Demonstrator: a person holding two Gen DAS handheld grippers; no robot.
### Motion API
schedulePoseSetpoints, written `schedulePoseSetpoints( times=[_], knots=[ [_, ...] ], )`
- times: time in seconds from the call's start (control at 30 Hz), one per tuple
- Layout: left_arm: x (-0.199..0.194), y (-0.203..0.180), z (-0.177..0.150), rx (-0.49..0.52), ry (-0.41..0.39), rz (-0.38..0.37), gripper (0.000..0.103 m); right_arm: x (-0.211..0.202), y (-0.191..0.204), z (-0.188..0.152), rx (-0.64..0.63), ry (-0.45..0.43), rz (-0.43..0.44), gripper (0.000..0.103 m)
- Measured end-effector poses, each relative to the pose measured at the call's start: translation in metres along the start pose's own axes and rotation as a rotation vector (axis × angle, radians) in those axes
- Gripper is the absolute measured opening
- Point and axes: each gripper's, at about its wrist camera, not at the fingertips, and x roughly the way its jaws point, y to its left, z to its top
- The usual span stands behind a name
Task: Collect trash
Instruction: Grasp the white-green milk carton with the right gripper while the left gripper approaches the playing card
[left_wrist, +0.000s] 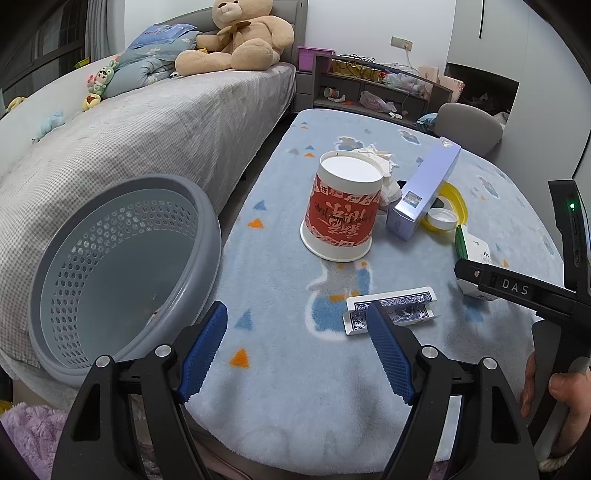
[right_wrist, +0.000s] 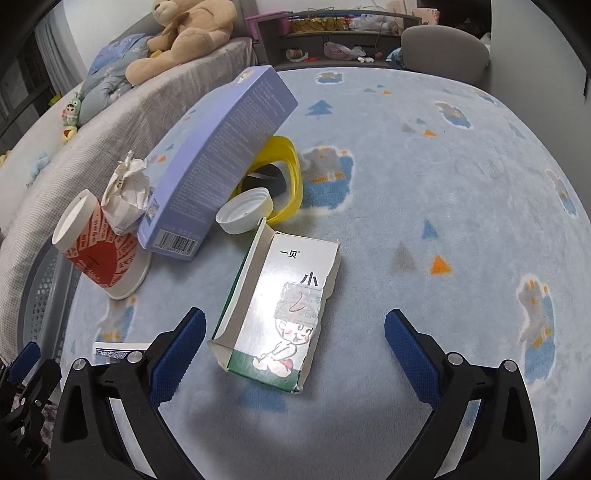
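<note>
A torn white-and-green carton (right_wrist: 284, 306) lies flat on the blue fleece table cover (right_wrist: 424, 184). My right gripper (right_wrist: 295, 315) is open, with a finger on each side of the carton and neither pad touching it. My left gripper (left_wrist: 299, 310) is open over bare fleece, its right finger just in front of a blue playing-card pack (left_wrist: 395, 310). An upturned red-and-white paper cup (left_wrist: 343, 206) stands further back, beside crumpled tissue (right_wrist: 127, 192), a tilted purple box (right_wrist: 218, 162), a white lid (right_wrist: 243, 210) and a yellow ring (right_wrist: 291, 173).
A grey perforated basket (left_wrist: 122, 266) leans against the bed (left_wrist: 147, 122) at the table's left edge, its mouth facing me. A teddy bear (left_wrist: 240, 37) sits on the bed. A grey chair (left_wrist: 469, 125) and cluttered shelves (left_wrist: 369, 88) stand behind the table.
</note>
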Motion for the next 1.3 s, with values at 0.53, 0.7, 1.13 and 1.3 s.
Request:
schedulePoseSetpoints(
  times=[0.53,0.7,1.13,1.3],
  knots=[
    [0.003,-0.020,-0.006,0.029,0.003,-0.031,0.075,-0.031,-0.019,-0.017,-0.007,-0.028,0.076,0.045],
    [0.006,-0.037,-0.009,0.037,0.018,-0.087,0.076,-0.042,-0.028,-0.025,-0.004,-0.034,0.097,0.045],
    [0.032,-0.066,-0.003,0.048,0.074,-0.111,0.076,-0.048,-0.039,-0.024,0.018,-0.054,0.134,0.045],
    [0.038,-0.075,0.000,0.076,0.068,-0.087,0.076,-0.048,-0.041,-0.023,0.024,-0.059,0.142,0.045]
  ],
)
